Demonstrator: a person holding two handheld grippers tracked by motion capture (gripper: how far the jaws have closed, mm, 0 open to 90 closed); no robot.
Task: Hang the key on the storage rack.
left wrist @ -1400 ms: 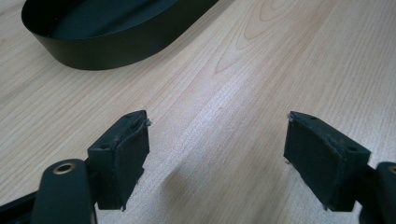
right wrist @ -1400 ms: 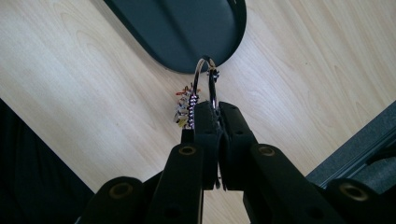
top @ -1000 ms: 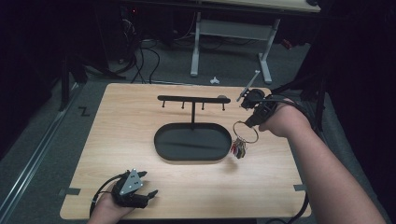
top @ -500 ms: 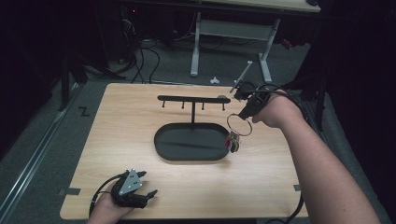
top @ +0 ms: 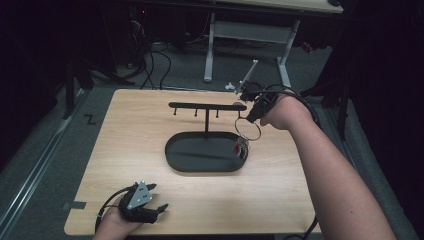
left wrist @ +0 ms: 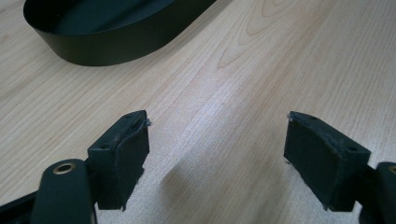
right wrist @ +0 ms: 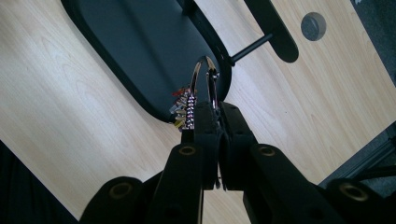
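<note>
moved: right gripper with its ring has shifted left and toward the far edge since a second ago, from over the tray's right end to just under the right tip of the rack's bar; left gripper unmoved.
ring: large silver loop, pinched at its top between the right gripper's pads; hangs free below them, above the tray's right rim.
charms: small cluster, red and pale bits, dangling from the ring's bottom, over the tray's right edge; too small to tell what they are. in the right gripper view the ring rises edge-on from the shut pads, a beaded strand beside it.
right gripper: clenched on the ring, pointing down and left; held in a hand with a bare forearm coming from the lower right.
rack: black t-shaped stand, upright post rising from the tray, level bar with small pegs beneath.
tray: black oval, shallow wall, mid-table, nothing lying in it.
left gripper: resting at the near left edge of the table, well apart from the tray; jaws spread wide, nothing between them; bare wood shows between its pads.
table: light wood top, dark floor around.
</note>
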